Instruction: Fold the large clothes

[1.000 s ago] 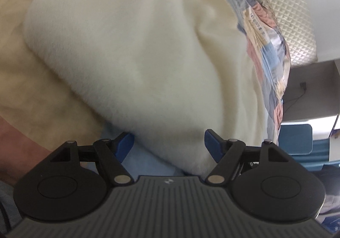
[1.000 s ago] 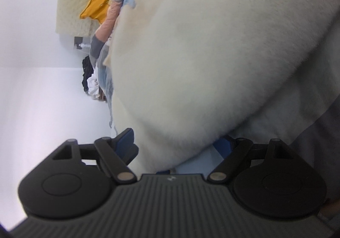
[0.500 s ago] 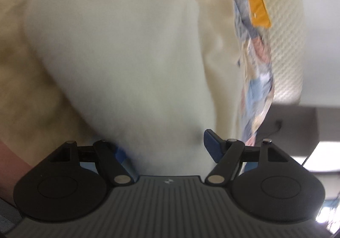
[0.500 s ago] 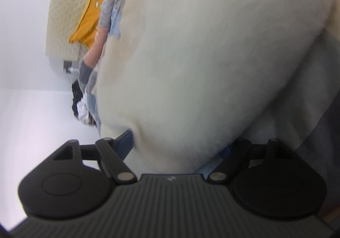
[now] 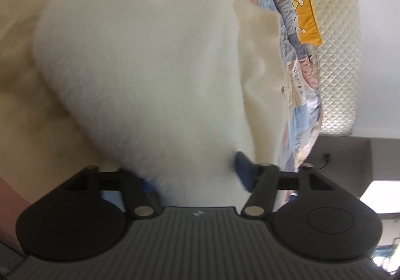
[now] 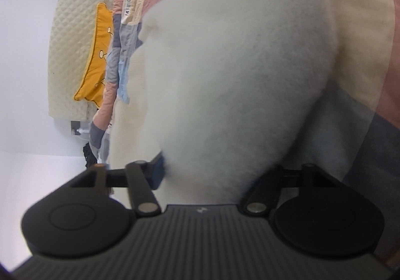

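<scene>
A thick, fluffy cream-white garment [image 5: 150, 67] lies on the bed and fills the middle of the left wrist view. One bunched end of it runs down between the blue pads [image 5: 243, 171] of my left gripper [image 5: 195, 175]. The jaws are closing, and both pads sink into the fleece. In the right wrist view the same garment [image 6: 237, 80] bulges out from my right gripper [image 6: 217, 177]. Its jaws are closing too; the left pad [image 6: 157, 175] presses the fleece and the right one is buried in it.
A patchwork quilt [image 5: 297, 95] in pink, blue and beige covers the bed under the garment [image 6: 130, 37]. A mustard-yellow cushion [image 5: 302, 5] leans on a cream quilted headboard [image 5: 337, 55]. A pale wall [image 6: 25, 55] stands beyond the bed's edge.
Both grippers' jaws have narrowed onto the fleece that was loosely between them. Both hands have shifted and rolled, so the bunched garment now looks narrower and more of the quilt shows.
</scene>
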